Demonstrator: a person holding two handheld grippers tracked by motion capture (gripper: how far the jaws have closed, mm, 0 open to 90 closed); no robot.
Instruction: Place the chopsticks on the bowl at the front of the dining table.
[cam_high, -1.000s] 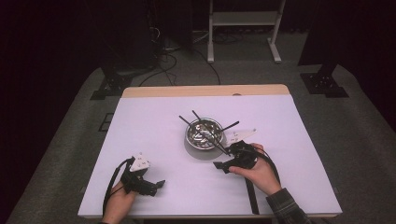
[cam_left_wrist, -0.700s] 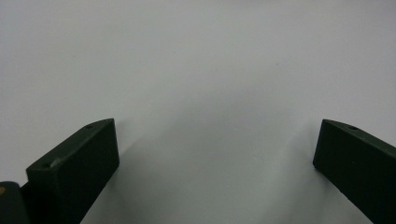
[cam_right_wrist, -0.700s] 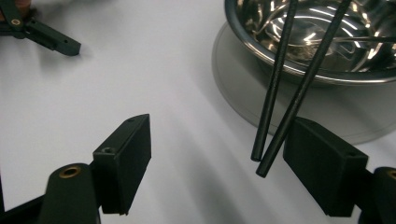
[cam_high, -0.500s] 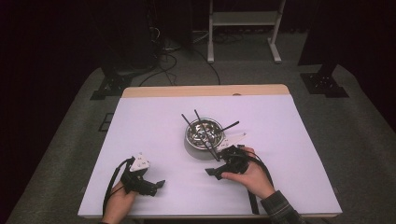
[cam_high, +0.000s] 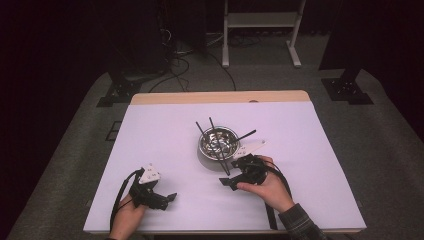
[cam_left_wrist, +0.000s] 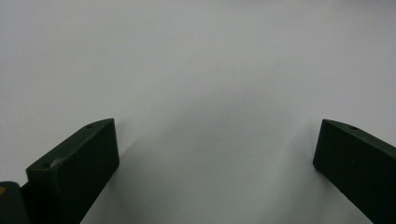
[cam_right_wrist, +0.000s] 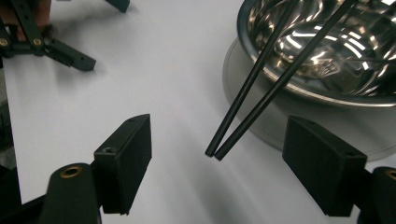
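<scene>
A shiny metal bowl (cam_high: 220, 142) stands mid-table with black chopsticks (cam_high: 214, 144) leaning across it; their near ends jut over its front rim. My right gripper (cam_high: 226, 182) sits just in front of the bowl, pointing left. In the right gripper view the bowl (cam_right_wrist: 327, 60) is at upper right, and the tips of two chopsticks (cam_right_wrist: 261, 88) hang in the gap of my right gripper (cam_right_wrist: 217, 156), which is open and touches neither. My left gripper (cam_high: 170, 198) rests at the table's near left, and its own view shows my left gripper (cam_left_wrist: 217, 154) open over bare white surface.
The white tabletop (cam_high: 165, 140) ends in a wooden strip (cam_high: 220, 97) at the far edge. Beyond it are stand feet (cam_high: 115, 92) and cables on a dark floor. Another chopstick (cam_high: 246, 135) pokes out of the bowl to the right.
My right gripper has slid a little to the left and nearer the table's front edge, along the bowl's near side. The left gripper has kept still.
</scene>
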